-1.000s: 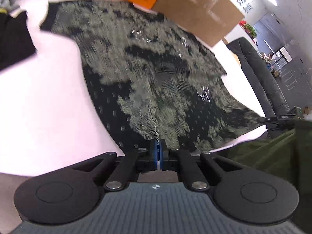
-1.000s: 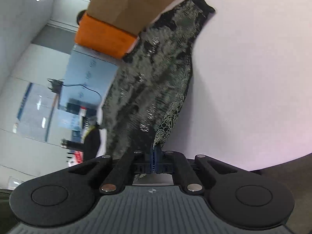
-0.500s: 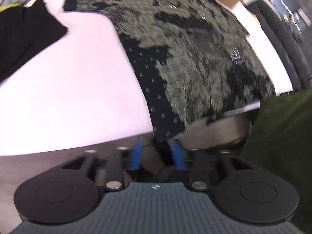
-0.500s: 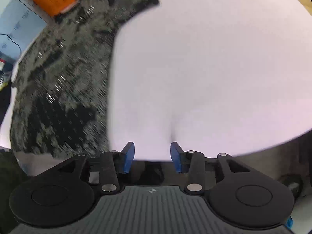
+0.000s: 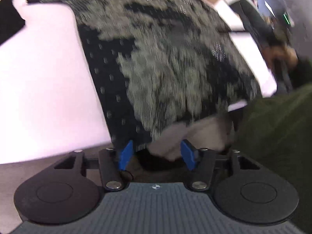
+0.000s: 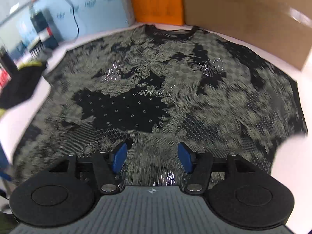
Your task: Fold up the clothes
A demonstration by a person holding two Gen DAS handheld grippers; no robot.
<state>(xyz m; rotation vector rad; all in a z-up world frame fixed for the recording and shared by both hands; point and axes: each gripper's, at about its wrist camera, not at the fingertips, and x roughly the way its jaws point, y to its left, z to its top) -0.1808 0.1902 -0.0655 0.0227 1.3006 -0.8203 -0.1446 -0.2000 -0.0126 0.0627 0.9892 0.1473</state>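
A black T-shirt with a pale grey-green pattern [image 6: 165, 89] lies spread flat on the white table [image 6: 288, 167], collar at the far side. In the left wrist view the shirt [image 5: 167, 58] reaches to the table's near edge, its hem hanging a little over. My left gripper [image 5: 157, 155] is open and empty, just off the table's edge at the shirt's hem corner. My right gripper [image 6: 152, 157] is open and empty, low over the shirt's lower middle.
A cardboard box [image 6: 249, 15] and an orange box [image 6: 156, 2] stand behind the collar. A black garment [image 6: 17, 85] lies at the left; it also shows in the left wrist view [image 5: 9, 23]. A dark green cloth [image 5: 276, 146] fills the lower right there.
Both grippers let go of the shirt and opened wide. The shirt dropped flat on the table. My right gripper swung from the shirt's side to over its lower middle.
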